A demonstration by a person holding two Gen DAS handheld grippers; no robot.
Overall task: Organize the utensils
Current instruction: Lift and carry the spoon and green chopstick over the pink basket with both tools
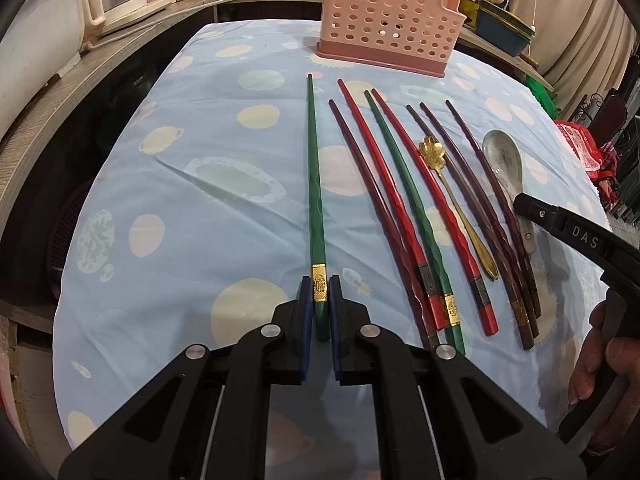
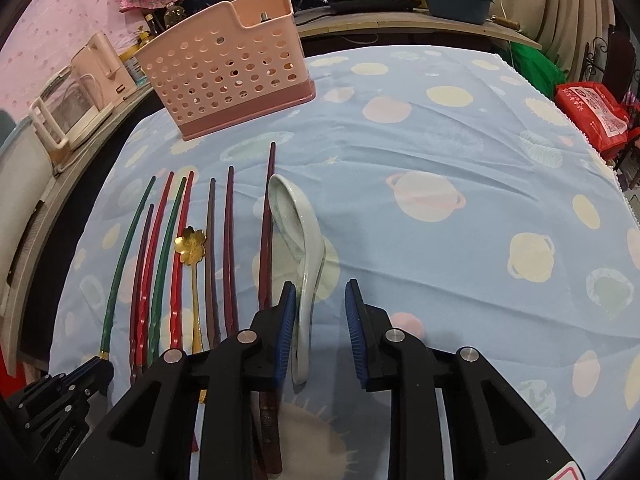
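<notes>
The left tool is closed on the thick end of a green chopstick, its blue pads pressed to either side just by the gold band; the chopstick lies flat on the counter, pointing away toward a pink basket. The right tool is open, its fingers set wide on each side of the handle of a white spoon; the left pad looks to be touching or just beside the handle, the right pad is apart from it. The spoon lies on the counter with its bowl away from the tool. To its left a row of chopsticks lies side by side: dark brown chopsticks, red chopsticks, another green one and a purple one, with a small gold spoon with a flower-shaped bowl among them. The counter is covered by a light blue cloth with planet prints. The perforated basket stands upright at the far side, well apart from the utensils.
</notes>
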